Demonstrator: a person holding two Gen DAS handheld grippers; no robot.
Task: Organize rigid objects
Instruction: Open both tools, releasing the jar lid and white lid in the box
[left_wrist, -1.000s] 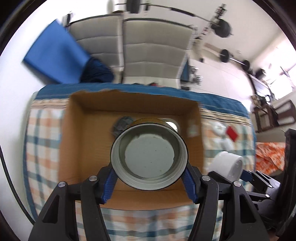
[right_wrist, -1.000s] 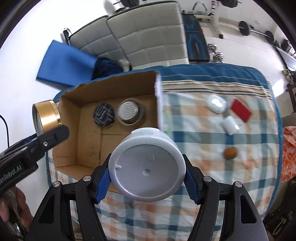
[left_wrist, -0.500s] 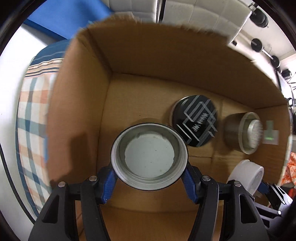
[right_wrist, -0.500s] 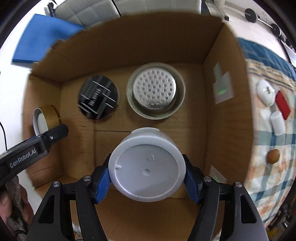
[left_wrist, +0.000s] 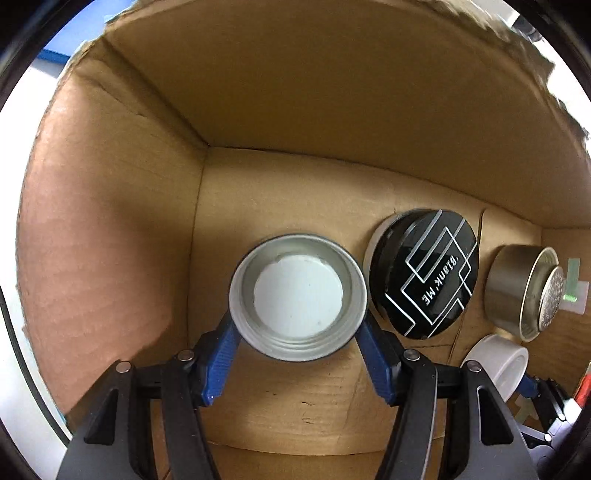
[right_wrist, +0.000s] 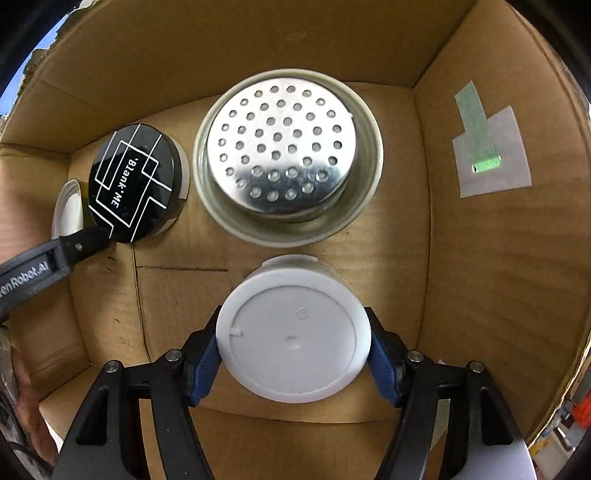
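Both grippers are low inside a cardboard box. My left gripper is shut on a round metal lid, open side toward the camera, near the box floor by the left wall. My right gripper is shut on a white plastic jar, just in front of a perforated steel strainer cup. A black round tin marked "Blank ME" stands between the lid and the strainer. The left gripper's arm and the lid's edge show in the right wrist view.
The box walls close in on all sides. A grey label with green tape is stuck on the right wall. In the left wrist view the black tin, the strainer and the white jar stand to the right.
Both grippers have come from above the table down into the box, each still holding its object. The box floor and the things on it are now much closer.
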